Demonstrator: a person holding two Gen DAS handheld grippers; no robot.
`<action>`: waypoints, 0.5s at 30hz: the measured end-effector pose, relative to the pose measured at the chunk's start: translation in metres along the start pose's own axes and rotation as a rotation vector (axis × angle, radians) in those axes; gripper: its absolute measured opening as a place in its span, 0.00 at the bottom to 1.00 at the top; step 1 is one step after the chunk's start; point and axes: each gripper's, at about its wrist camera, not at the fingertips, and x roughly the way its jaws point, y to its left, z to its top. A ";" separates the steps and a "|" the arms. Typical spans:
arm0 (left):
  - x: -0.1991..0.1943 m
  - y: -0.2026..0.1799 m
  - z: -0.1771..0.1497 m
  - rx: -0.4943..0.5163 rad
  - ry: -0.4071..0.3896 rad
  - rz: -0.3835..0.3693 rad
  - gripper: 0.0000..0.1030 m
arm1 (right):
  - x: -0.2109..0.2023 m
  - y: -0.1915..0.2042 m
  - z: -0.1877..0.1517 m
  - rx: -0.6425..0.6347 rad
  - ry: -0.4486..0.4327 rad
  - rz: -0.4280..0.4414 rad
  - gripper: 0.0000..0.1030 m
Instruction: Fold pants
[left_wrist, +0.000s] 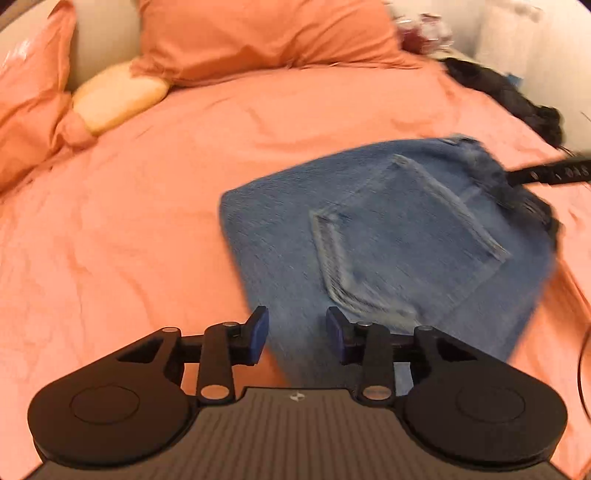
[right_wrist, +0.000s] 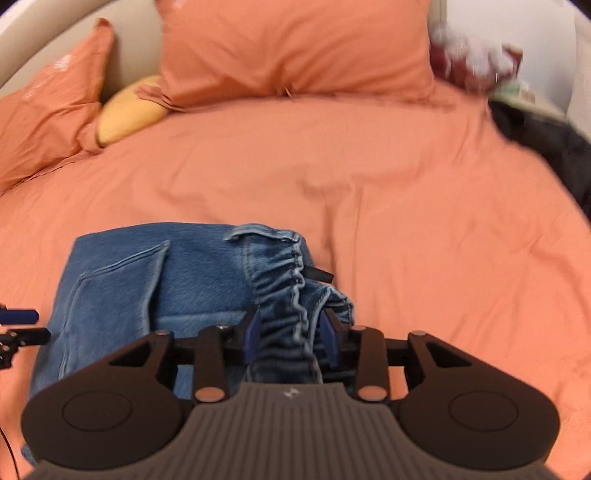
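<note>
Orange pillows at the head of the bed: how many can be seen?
2. One large orange pillow leans at the centre of the headboard; a second orange pillow lies at the left. A yellow cushion sits between them and may hide more.

Pair of blue denim pants (right_wrist: 192, 280), folded into a compact, roughly rectangular bundle, lying on an orange bedspread with a stitched patch pocket (left_wrist: 402, 236) facing up. The gathered elastic waistband (right_wrist: 291, 291) at one end is bunched and raised off the bundle rather than lying flat. A small black tab (right_wrist: 317, 274) projects from the waistband seam.
</note>
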 end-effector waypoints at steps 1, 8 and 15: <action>-0.008 -0.003 -0.007 0.017 -0.005 -0.014 0.42 | -0.010 0.002 -0.006 -0.022 -0.023 -0.004 0.27; -0.025 -0.041 -0.056 0.175 0.039 -0.063 0.42 | -0.031 0.014 -0.052 -0.145 -0.016 0.012 0.17; 0.001 -0.049 -0.079 0.174 0.105 -0.033 0.40 | -0.004 -0.014 -0.076 0.040 0.060 0.035 0.15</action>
